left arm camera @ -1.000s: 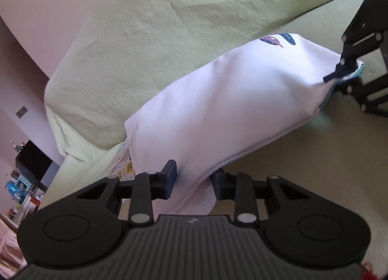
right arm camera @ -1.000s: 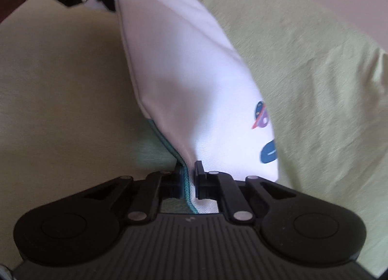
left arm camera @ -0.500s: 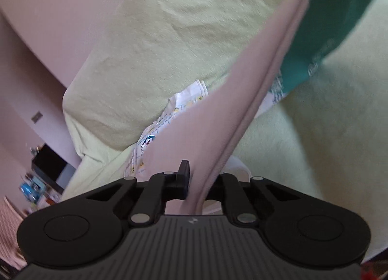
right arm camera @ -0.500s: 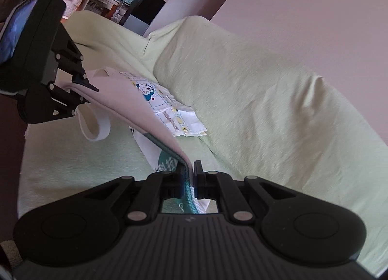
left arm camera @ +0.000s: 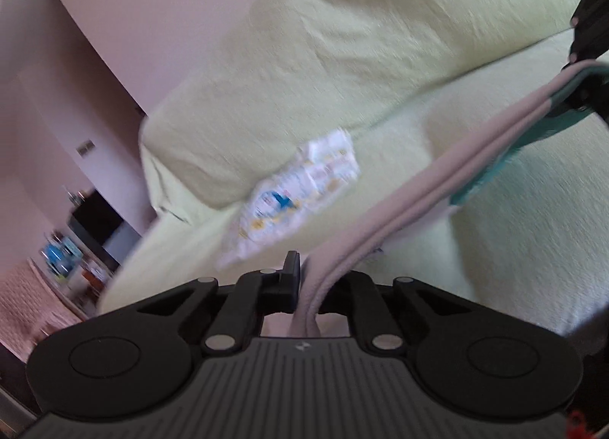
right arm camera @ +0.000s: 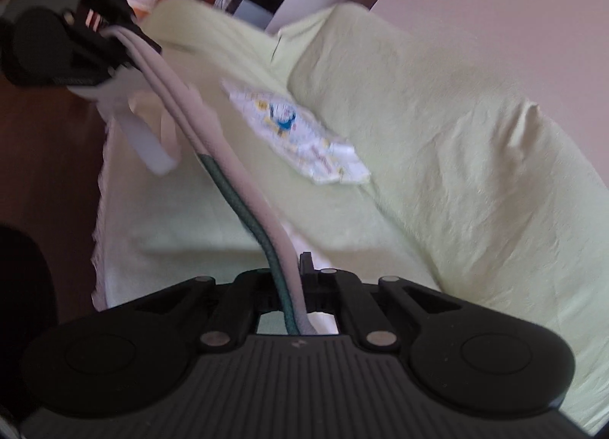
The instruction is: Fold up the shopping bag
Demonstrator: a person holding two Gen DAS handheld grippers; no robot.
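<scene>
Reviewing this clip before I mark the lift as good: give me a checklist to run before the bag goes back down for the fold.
1. Left gripper shut on the shopping bag: ok.
2. Right gripper shut on the bag's other end: ok.
3. Bag edge spans between the grippers, off the sofa: ok.
4. Layers aligned along the edge: cannot tell, blurred.
5. White handle strap tucked in: not ok, it hangs loose.
6. Landing spot free: not ok, a printed folded bag lies on the seat.

Daylight is falling on a pale green fabric-covered sofa (left arm camera: 380, 70) standing against a plain pinkish wall (left arm camera: 160, 13), a dark cabinet (left arm camera: 97, 220) sitting far left.
</scene>
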